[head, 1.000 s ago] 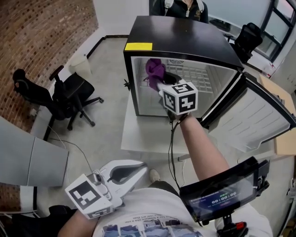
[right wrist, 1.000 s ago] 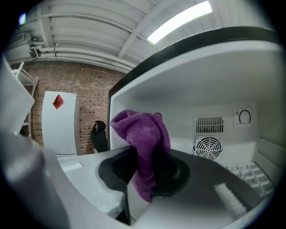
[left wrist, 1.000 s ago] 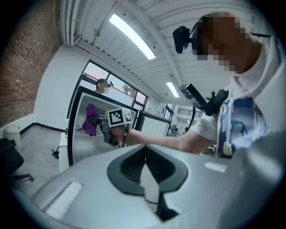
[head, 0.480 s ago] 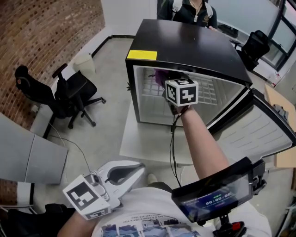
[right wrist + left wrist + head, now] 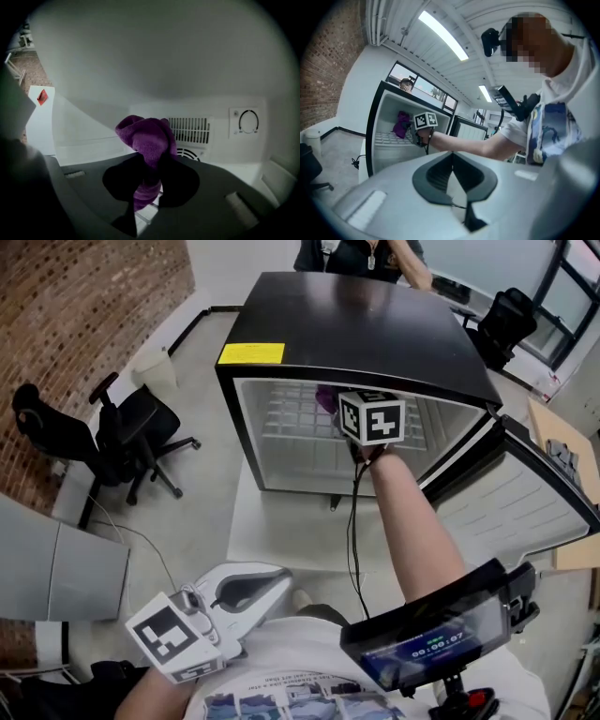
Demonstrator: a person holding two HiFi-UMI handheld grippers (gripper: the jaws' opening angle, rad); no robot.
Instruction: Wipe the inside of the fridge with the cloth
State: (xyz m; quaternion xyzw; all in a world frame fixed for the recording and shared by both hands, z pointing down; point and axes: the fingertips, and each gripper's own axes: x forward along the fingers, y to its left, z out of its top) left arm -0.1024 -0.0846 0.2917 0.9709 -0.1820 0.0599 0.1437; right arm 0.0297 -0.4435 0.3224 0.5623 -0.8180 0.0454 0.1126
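A black mini fridge stands open on a low white stand, its door swung out to the right. My right gripper is reached inside the fridge and is shut on a purple cloth, which bunches up above the jaws near the upper rear wall. In the head view only the marker cube and a bit of the purple cloth show under the fridge's top edge. My left gripper hangs low by my body, jaws closed together with nothing in them.
A vent grille and a thermostat dial sit on the fridge's back wall. A wire shelf spans the inside. A black office chair stands at the left, a brick wall behind it. A person stands beyond the fridge.
My right gripper has gone deeper and higher into the fridge with the cloth, from the left front toward the upper rear. The left gripper has stayed put.
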